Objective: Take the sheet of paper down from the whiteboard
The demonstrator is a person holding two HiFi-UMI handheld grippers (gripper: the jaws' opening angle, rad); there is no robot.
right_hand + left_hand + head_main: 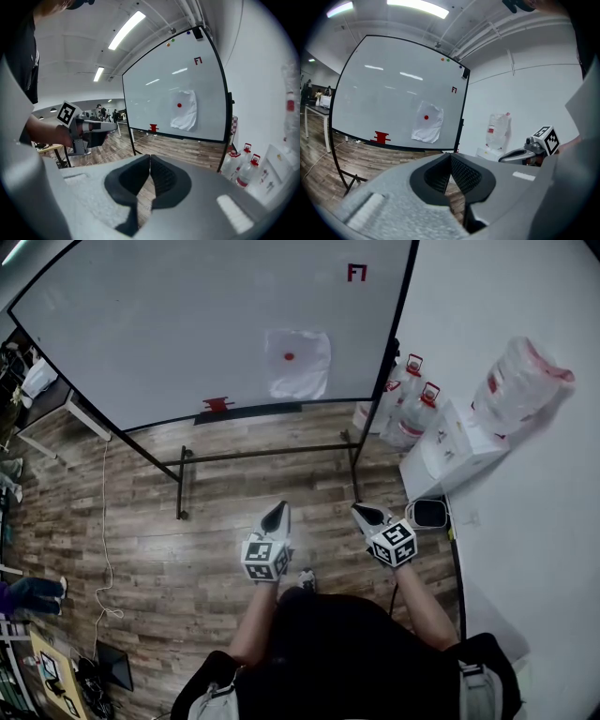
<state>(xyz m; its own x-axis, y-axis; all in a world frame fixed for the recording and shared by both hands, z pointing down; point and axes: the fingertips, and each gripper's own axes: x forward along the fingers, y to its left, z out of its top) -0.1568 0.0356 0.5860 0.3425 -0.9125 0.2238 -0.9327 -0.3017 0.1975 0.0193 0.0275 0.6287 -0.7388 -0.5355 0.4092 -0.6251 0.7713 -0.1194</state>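
Left gripper (pixel 277 513) and right gripper (pixel 367 514) side by side just ahead of person's torso. Both clenched, jaw pads together, nothing between them. Both point toward whiteboard (pixel 159 324), well apart from it. Sheet of paper (pixel 298 365) on board, lower right area, wrinkled, red magnet (pixel 289 357) on upper part. Red object (pixel 217 405) at bottom edge, left of sheet. Water bottles (pixel 412 404) on floor right of board.

I see 2 clear water jugs (pixel 412 423) with red caps on the wood floor (pixel 187 549) at the right, against the white wall (pixel 525 549). Just nearer sit white boxes (pixel 450 451), with a clear plastic bag (pixel 520 385) by them. A white cable (pixel 105 549) trails along the left, and a table (pixel 52 418) stands far left.
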